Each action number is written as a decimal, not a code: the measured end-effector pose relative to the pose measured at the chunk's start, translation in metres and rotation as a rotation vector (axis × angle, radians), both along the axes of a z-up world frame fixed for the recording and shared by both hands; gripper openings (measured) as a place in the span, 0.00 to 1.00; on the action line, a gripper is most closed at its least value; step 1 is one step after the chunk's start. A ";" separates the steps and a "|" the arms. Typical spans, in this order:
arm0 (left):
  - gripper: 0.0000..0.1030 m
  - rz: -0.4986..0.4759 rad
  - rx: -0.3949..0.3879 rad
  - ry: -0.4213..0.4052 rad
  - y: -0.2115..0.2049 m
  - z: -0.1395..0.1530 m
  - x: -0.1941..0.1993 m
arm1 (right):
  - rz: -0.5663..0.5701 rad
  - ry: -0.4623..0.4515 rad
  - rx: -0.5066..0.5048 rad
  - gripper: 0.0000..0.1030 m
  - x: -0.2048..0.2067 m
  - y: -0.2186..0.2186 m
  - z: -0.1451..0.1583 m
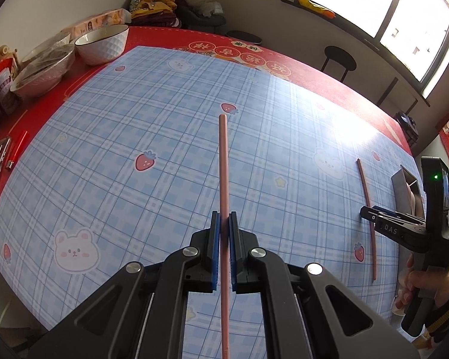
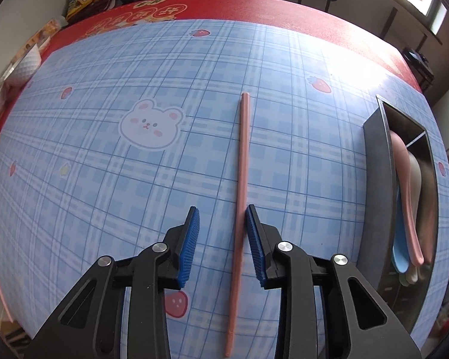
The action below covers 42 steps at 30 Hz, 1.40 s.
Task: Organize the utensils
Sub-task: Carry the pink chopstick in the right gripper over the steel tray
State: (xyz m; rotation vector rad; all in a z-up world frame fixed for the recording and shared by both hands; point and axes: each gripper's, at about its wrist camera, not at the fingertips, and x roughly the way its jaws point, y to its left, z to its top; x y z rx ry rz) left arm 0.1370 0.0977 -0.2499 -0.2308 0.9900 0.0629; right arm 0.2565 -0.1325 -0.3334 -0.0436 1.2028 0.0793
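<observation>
Spoons (image 2: 410, 209) already lie in the metal tray (image 2: 377, 155) at right. Left tongs (image 1: 223, 224) clench one pink chopstick (image 1: 223, 161). Right tongs (image 2: 221, 224) straddle the other chopstick (image 2: 242, 161) on the counter (image 2: 104, 179), ungripped; both remain unstowed.

A glossy plaid mat (image 2: 104, 179) carries matt pink plastic chopsticks (image 2: 242, 179), a brushed-metal utensil box (image 2: 377, 161) and ribbed blue gripper pads (image 2: 191, 239).

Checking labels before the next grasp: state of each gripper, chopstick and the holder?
left gripper: shut on a pink chopstick.
right gripper: open, fingers astride the second chopstick, not yet clamped.
second chopstick: lying flat on the blue mat.
metal utensil holder: lying on the mat, spoons inside.
white bowl: upright.
</observation>
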 end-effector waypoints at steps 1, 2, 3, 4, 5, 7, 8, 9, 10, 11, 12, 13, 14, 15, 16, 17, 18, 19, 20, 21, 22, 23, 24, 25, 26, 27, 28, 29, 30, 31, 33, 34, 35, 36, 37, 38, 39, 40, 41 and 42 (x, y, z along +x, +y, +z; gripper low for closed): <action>0.05 -0.001 -0.001 -0.001 0.000 0.000 0.000 | 0.004 0.002 -0.001 0.14 0.000 0.002 0.000; 0.05 -0.003 -0.001 -0.003 0.000 0.001 0.000 | 0.007 0.004 0.001 0.11 -0.001 0.004 0.000; 0.05 -0.005 -0.001 -0.005 -0.001 0.001 0.000 | 0.005 0.004 0.002 0.09 -0.002 0.005 0.000; 0.05 -0.006 0.000 -0.006 -0.001 0.002 0.001 | 0.004 0.004 0.009 0.08 -0.002 0.005 0.000; 0.05 -0.007 0.000 -0.007 -0.002 0.002 0.000 | 0.005 0.004 0.015 0.08 -0.004 0.005 0.000; 0.05 -0.007 0.000 -0.006 -0.003 0.002 0.001 | 0.009 0.001 0.016 0.06 -0.006 0.004 0.001; 0.05 -0.006 -0.002 -0.006 -0.003 0.002 0.001 | 0.010 -0.003 0.023 0.06 -0.008 0.003 0.001; 0.05 -0.005 -0.003 -0.005 -0.003 0.003 0.001 | 0.010 -0.008 0.033 0.05 -0.010 0.001 0.002; 0.05 -0.005 -0.004 -0.006 -0.004 0.003 0.001 | 0.009 -0.016 0.038 0.05 -0.013 0.000 0.004; 0.05 -0.006 -0.005 -0.008 -0.006 0.004 0.001 | 0.009 -0.025 0.045 0.06 -0.016 -0.002 0.006; 0.05 -0.009 -0.006 -0.009 -0.008 0.004 0.002 | 0.008 -0.036 0.056 0.05 -0.019 -0.004 0.010; 0.05 -0.012 -0.007 -0.010 -0.011 0.005 0.002 | 0.006 -0.046 0.070 0.05 -0.022 -0.007 0.013; 0.05 -0.017 -0.008 -0.012 -0.014 0.005 0.003 | 0.005 -0.058 0.083 0.05 -0.025 -0.009 0.018; 0.05 -0.024 -0.008 -0.014 -0.018 0.006 0.005 | 0.005 -0.072 0.097 0.05 -0.029 -0.013 0.023; 0.05 -0.032 -0.009 -0.016 -0.022 0.007 0.006 | 0.005 -0.089 0.113 0.05 -0.032 -0.016 0.028; 0.05 -0.042 -0.009 -0.019 -0.027 0.008 0.008 | 0.003 -0.106 0.125 0.05 -0.035 -0.020 0.034; 0.05 -0.055 -0.008 -0.022 -0.032 0.009 0.010 | -0.002 -0.122 0.134 0.05 -0.039 -0.025 0.040; 0.05 -0.069 -0.007 -0.025 -0.038 0.010 0.012 | -0.010 -0.138 0.145 0.05 -0.041 -0.031 0.045; 0.05 -0.082 -0.007 -0.029 -0.044 0.011 0.013 | -0.023 -0.154 0.157 0.05 -0.045 -0.039 0.051; 0.05 -0.096 -0.007 -0.032 -0.050 0.012 0.015 | -0.039 -0.168 0.170 0.05 -0.049 -0.047 0.056; 0.05 -0.109 -0.007 -0.034 -0.055 0.013 0.016 | -0.057 -0.179 0.177 0.05 -0.050 -0.055 0.061; 0.05 -0.120 -0.007 -0.036 -0.061 0.013 0.018 | -0.077 -0.191 0.188 0.05 -0.054 -0.065 0.065; 0.05 -0.130 -0.008 -0.036 -0.066 0.013 0.019 | -0.094 -0.197 0.198 0.05 -0.057 -0.073 0.068; 0.05 -0.138 -0.009 -0.036 -0.071 0.013 0.021 | -0.106 -0.197 0.207 0.05 -0.060 -0.081 0.070; 0.05 -0.146 -0.011 -0.034 -0.075 0.012 0.022 | -0.113 -0.191 0.210 0.05 -0.062 -0.086 0.071; 0.05 -0.153 -0.014 -0.031 -0.079 0.012 0.023 | -0.117 -0.184 0.211 0.05 -0.064 -0.091 0.070; 0.05 -0.159 -0.016 -0.030 -0.083 0.011 0.024 | -0.119 -0.173 0.215 0.05 -0.067 -0.095 0.068; 0.05 -0.166 -0.017 -0.029 -0.087 0.010 0.025 | -0.118 -0.161 0.222 0.05 -0.067 -0.097 0.066; 0.05 -0.174 -0.018 -0.028 -0.091 0.010 0.025 | -0.117 -0.150 0.225 0.05 -0.069 -0.098 0.063; 0.05 -0.180 -0.018 -0.029 -0.094 0.010 0.025 | -0.116 -0.143 0.228 0.05 -0.070 -0.097 0.060; 0.05 -0.192 -0.016 -0.027 -0.099 0.009 0.024 | -0.113 -0.132 0.238 0.05 -0.072 -0.096 0.057; 0.05 -0.194 -0.015 -0.026 -0.100 0.008 0.023 | -0.109 -0.127 0.239 0.05 -0.071 -0.095 0.056; 0.05 -0.194 -0.015 -0.024 -0.100 0.008 0.022 | -0.105 -0.121 0.239 0.05 -0.069 -0.089 0.053; 0.05 -0.191 -0.016 -0.022 -0.099 0.007 0.021 | -0.101 -0.110 0.242 0.05 -0.068 -0.088 0.051; 0.05 -0.186 -0.016 -0.020 -0.098 0.006 0.020 | -0.097 -0.093 0.246 0.05 -0.067 -0.085 0.047; 0.05 -0.180 -0.017 -0.019 -0.096 0.006 0.019 | -0.094 -0.074 0.247 0.05 -0.066 -0.082 0.043; 0.05 -0.174 -0.017 -0.018 -0.094 0.006 0.018 | -0.091 -0.053 0.251 0.05 -0.065 -0.079 0.038; 0.05 -0.168 -0.015 -0.019 -0.092 0.006 0.017 | -0.090 -0.031 0.254 0.05 -0.065 -0.076 0.033; 0.05 -0.162 -0.014 -0.020 -0.089 0.006 0.015 | -0.088 -0.013 0.254 0.05 -0.064 -0.073 0.028; 0.05 -0.156 -0.013 -0.021 -0.087 0.007 0.014 | -0.083 0.006 0.252 0.05 -0.064 -0.070 0.024</action>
